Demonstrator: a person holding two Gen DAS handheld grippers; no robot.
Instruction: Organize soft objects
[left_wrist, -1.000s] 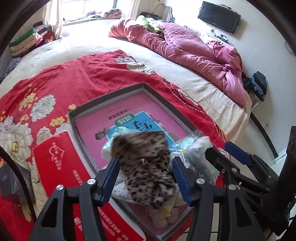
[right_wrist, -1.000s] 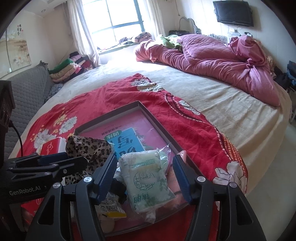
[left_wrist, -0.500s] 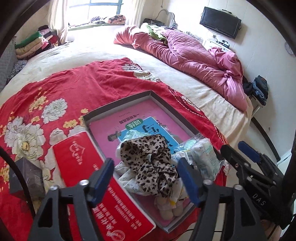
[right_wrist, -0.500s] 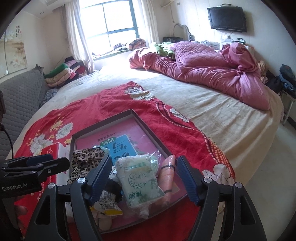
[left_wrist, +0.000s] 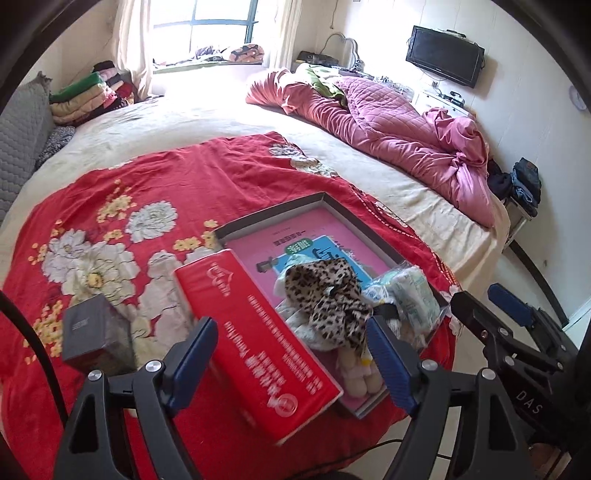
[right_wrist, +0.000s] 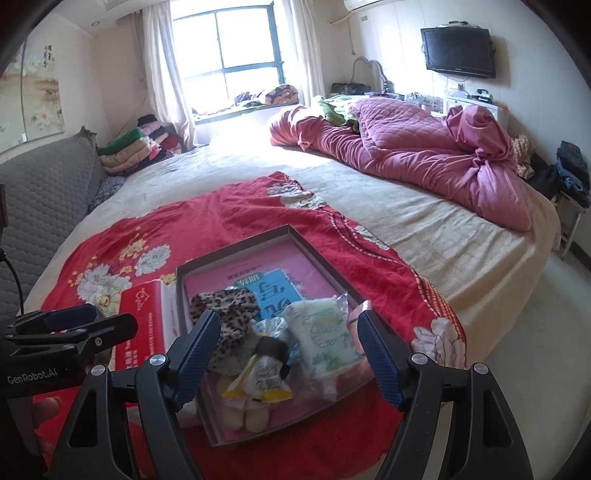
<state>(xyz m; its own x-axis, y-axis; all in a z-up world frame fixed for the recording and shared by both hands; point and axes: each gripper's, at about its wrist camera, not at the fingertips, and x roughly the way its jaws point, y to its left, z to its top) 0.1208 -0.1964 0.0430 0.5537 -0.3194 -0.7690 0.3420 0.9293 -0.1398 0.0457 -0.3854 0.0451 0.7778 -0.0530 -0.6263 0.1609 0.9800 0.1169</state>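
A shallow grey tray (left_wrist: 354, 218) (right_wrist: 314, 251) lies on the red flowered blanket. In it a leopard-print cloth (left_wrist: 328, 299) (right_wrist: 229, 314) and a white-green soft packet (left_wrist: 410, 295) (right_wrist: 325, 336) rest on a pink and blue book. My left gripper (left_wrist: 291, 358) hangs above the tray's near left edge. Its jaws are opening, with nothing pressed between them. My right gripper (right_wrist: 288, 354) hovers over the tray's near end above the packet, jaws opening too, and holds nothing. Each gripper shows at the edge of the other view: right gripper (left_wrist: 484, 301), left gripper (right_wrist: 110, 321).
A long red box (left_wrist: 258, 339) (right_wrist: 142, 317) lies against the tray's left side. A small dark box (left_wrist: 92, 332) stands further left. A yellow-white snack packet (right_wrist: 262, 380) and a plush toy's feet (left_wrist: 356, 376) fill the tray's near end. A pink quilt (right_wrist: 424, 155) is heaped at the back right.
Both grippers drew back and up from the tray while their jaws widened. The leopard cloth left the left fingers and the packet left the right fingers; both now lie in the tray.
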